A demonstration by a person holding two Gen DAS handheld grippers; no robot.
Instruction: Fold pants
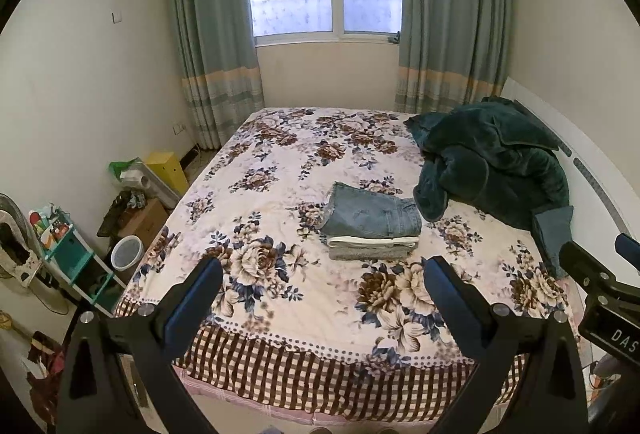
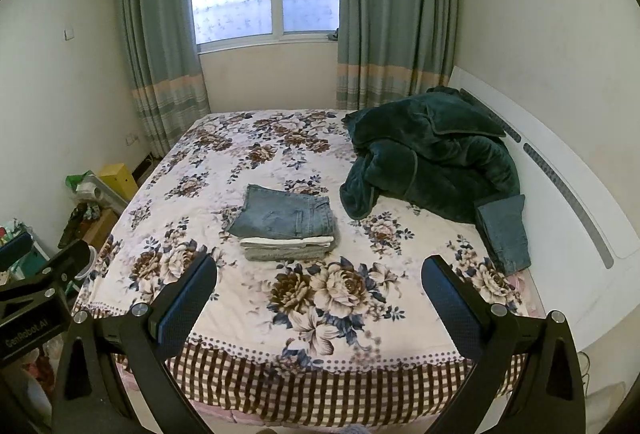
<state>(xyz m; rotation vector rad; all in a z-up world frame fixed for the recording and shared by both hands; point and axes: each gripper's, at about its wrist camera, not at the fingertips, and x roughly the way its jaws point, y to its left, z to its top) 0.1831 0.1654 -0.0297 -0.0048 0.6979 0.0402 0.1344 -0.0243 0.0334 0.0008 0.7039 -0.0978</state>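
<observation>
A stack of folded garments lies mid-bed, with folded blue jeans (image 1: 372, 212) (image 2: 286, 212) on top of a white and a grey piece. Another pair of blue jeans (image 1: 554, 234) (image 2: 505, 230) pokes out from under a dark green blanket at the right, one leg showing. My left gripper (image 1: 322, 276) is open and empty, held above the near edge of the bed. My right gripper (image 2: 319, 274) is also open and empty, beside the left one. The right gripper shows at the right edge of the left wrist view (image 1: 600, 274).
The bed (image 1: 280, 354) has a floral cover with a checked border. A dark green blanket (image 1: 492, 162) (image 2: 432, 162) is heaped at the right by the white headboard (image 2: 568, 194). Boxes, a bin (image 1: 127, 252) and a teal shelf (image 1: 72, 258) stand on the floor at the left.
</observation>
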